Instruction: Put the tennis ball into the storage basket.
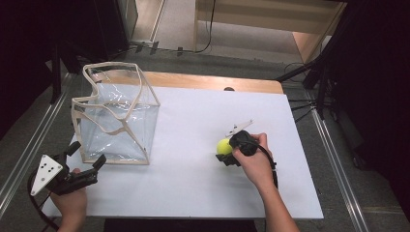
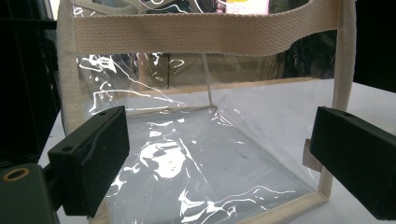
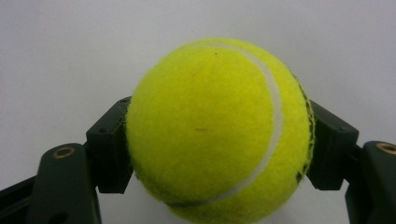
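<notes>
High view, right gripper [image 1: 224,153] squeezing yellow ball [image 1: 223,146] mid-frame, left gripper [image 1: 87,155] jaws wide by clear bag [image 1: 116,116], lower left.

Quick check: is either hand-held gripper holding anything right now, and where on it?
The right hand-held gripper clamps the tennis ball across its middle. The left hand-held gripper is open, holding nothing.

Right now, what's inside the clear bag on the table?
Through the clear bag and its open top, only its own creased plastic and the white table beneath show; no object sits inside. The tennis ball is outside, pinched in the right gripper. Glare hides patches of the floor.
</notes>
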The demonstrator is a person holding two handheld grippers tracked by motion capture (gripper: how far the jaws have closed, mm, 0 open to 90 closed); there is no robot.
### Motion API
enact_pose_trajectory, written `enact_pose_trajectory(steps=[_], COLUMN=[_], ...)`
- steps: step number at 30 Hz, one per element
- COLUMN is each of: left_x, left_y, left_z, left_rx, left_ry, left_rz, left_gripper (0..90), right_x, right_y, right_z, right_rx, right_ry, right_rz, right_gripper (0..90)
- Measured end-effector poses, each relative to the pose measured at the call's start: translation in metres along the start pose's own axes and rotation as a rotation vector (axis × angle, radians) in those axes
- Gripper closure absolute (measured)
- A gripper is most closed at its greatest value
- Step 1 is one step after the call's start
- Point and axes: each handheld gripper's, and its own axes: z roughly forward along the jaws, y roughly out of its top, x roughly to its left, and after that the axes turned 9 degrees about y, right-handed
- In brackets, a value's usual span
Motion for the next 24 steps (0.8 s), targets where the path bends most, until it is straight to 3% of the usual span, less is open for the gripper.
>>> enact_pose_trajectory(steps=[24], left_x=[0.001], left_y=[0.0], left_z=[0.001], left_rx=[0.002], left_ry=[-0.009], left_rz=[-0.004], left_gripper=[5.3], right_x=[0.028], right_y=[0.051], right_z=[0.028], right_rx=[0.005], right_ry=[0.066], right_rz=[-0.097], right_gripper=[23.3])
